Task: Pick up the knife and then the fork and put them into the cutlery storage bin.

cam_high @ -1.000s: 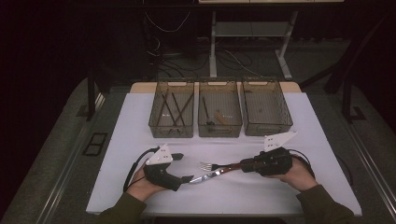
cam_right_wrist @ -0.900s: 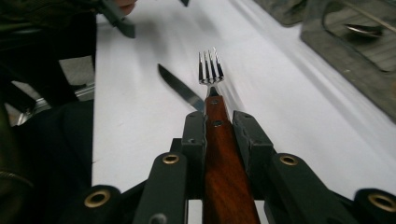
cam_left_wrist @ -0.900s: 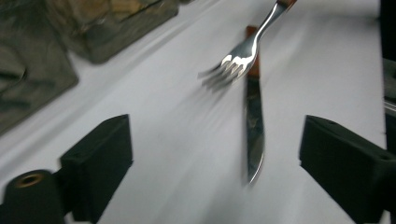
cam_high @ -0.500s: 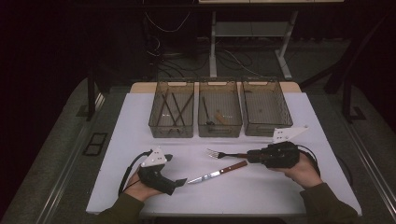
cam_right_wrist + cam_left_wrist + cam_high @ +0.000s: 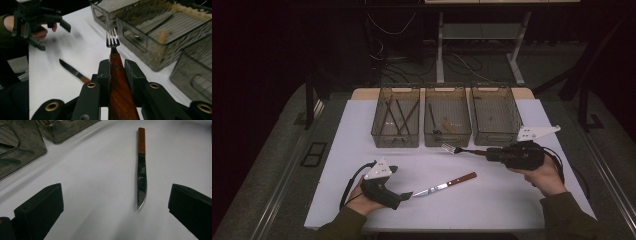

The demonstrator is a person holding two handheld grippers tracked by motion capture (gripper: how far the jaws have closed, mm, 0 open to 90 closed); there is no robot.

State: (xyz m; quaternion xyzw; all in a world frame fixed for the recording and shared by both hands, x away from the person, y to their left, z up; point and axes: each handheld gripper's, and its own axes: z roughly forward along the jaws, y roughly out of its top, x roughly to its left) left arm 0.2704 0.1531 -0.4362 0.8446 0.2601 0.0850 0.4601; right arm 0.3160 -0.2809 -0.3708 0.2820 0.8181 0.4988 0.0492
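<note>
The right gripper (image 5: 486, 153) has its jaws clamped on the wooden handle of a fork (image 5: 457, 149), held clear of the white table (image 5: 522, 210) with the tines pointing toward the front wall of the middle bin (image 5: 447, 137). The left gripper (image 5: 406, 195) rests low on the table with its jaws spread wide and nothing between them, and the knife (image 5: 444, 185) lies flat just ahead of it, blade tip toward that gripper, wooden handle away. From where I stand the likeliest trouble is the fork: it is pinched only along the handle, so the long unsupported front could swing or slip if the hand tips sharply, and the tines are close enough to the bin wall that a level push forward would strike the plastic instead of clearing the rim. If the job is sorting cutlery into the three bins, a wrong pick of bin is also possible, since their contents are hard to read. The left bin (image 5: 395, 135) holds several dark thin pieces, the middle one something small and pale brown, and the right bin (image 5: 495, 135) looks nearly bare, but the tinted walls and dim light keep me from naming any of it. In the left gripper view the knife (image 5: 141, 167) sits nearer one jaw than the other, so closing as it stands might miss it.
</note>
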